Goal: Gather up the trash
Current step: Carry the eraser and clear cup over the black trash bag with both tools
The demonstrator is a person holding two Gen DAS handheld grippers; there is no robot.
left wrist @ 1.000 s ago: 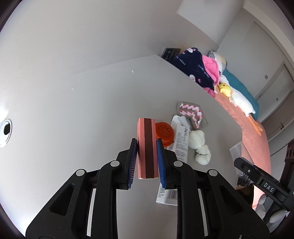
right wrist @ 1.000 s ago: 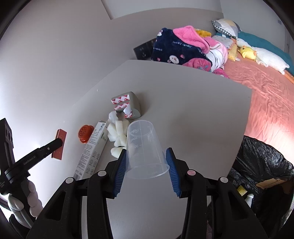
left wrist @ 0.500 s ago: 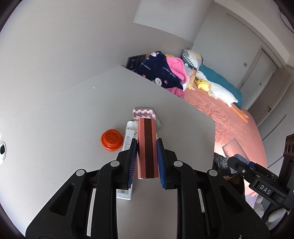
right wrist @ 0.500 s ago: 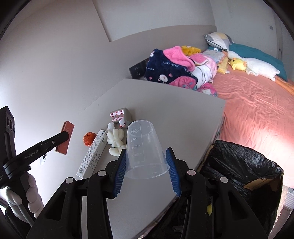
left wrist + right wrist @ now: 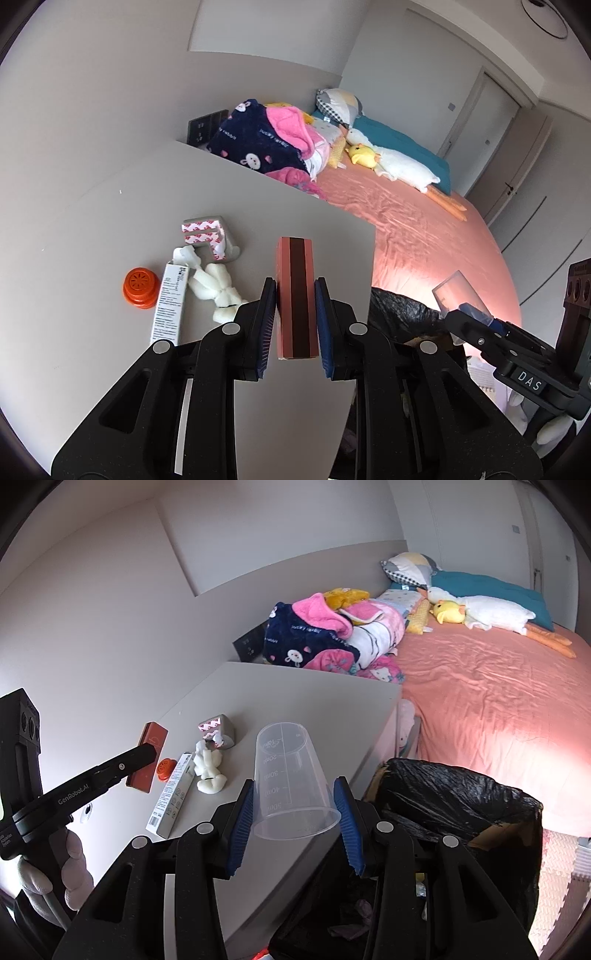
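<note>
My left gripper [image 5: 294, 328] is shut on a red-brown flat box [image 5: 296, 297], held above the grey table [image 5: 92, 229]; the box also shows in the right wrist view [image 5: 147, 757]. My right gripper [image 5: 295, 819] is shut on a clear plastic measuring cup [image 5: 291, 782], upside down, near the table's right edge; the cup also shows in the left wrist view [image 5: 460, 291]. A bin with a black bag [image 5: 454, 805] stands beside the table, below and to the right of the cup. On the table lie an orange cap [image 5: 140, 287], a white carton [image 5: 170, 302], white foam pieces [image 5: 218, 291] and a grey wrapper [image 5: 208, 236].
A bed with a pink sheet [image 5: 487, 701] lies beyond the table and bin. Piled blankets [image 5: 325, 635] and a plush duck [image 5: 480, 614] lie on it. A white wall runs behind the table. A wall socket panel [image 5: 207, 125] sits at the table's far corner.
Both grippers have drawn back and swung right from the table, each still holding its item. The black-bagged bin has come into fuller view under the right gripper.
</note>
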